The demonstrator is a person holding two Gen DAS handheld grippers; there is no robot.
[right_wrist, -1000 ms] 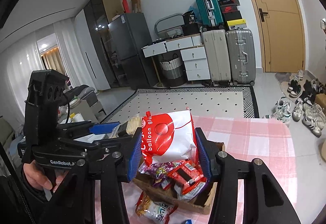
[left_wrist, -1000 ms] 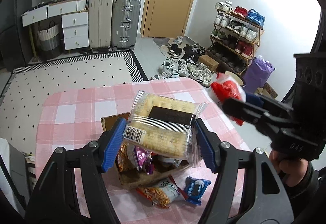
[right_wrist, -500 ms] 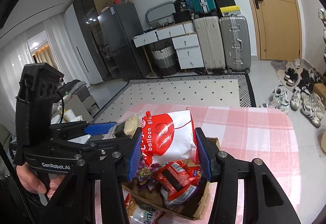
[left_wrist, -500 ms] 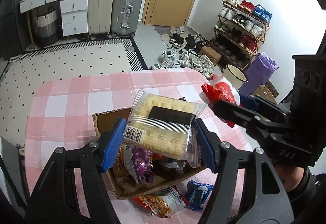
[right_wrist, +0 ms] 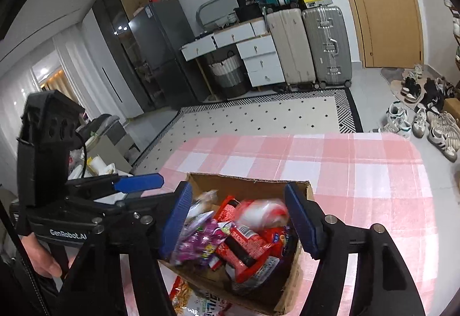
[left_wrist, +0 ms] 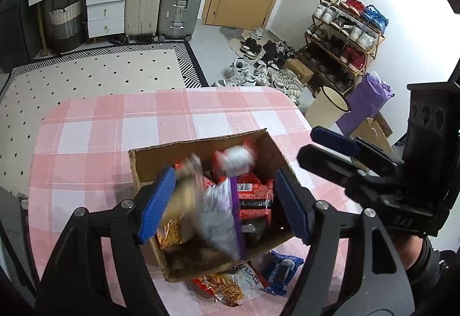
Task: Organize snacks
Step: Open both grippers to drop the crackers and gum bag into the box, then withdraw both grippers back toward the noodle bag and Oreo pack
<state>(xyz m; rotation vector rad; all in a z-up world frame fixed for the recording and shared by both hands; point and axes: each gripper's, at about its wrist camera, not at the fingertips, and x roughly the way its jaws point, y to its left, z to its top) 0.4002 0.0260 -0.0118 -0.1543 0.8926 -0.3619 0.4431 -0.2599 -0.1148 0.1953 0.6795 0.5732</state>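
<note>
Both tools hang over an open cardboard box [left_wrist: 201, 149] that sits on the pink-and-white checked worktop [left_wrist: 115, 126]. The left tool [left_wrist: 224, 204] has just been spreading its jaws; they now stand apart with nothing pressed between the blue pads, and a blurred cracker pack [left_wrist: 184, 189] shows just inside its left pad, tilted over the contents of the box, whether already resting on them I cannot tell. The right tool [right_wrist: 238, 218] has likewise just been opening, its pads clear of a blurred red-and-white snack bag [right_wrist: 261, 212] that lies on top of the heap between them. The box holds a jumble of packets: a purple-and-silver bag [left_wrist: 221, 218], red wrappers [left_wrist: 253, 195] and a bag of orange sticks [left_wrist: 169, 232]. On the worktop just outside the near wall of the box lie a blue biscuit packet [left_wrist: 280, 273] and an orange noodle-snack bag [left_wrist: 227, 287], the two touching each other. In the left view the right tool appears at the right edge, with a hand [left_wrist: 411, 250] under it; in the right view the left tool reaches in from the left, gripped by a hand [right_wrist: 43, 258].
</note>
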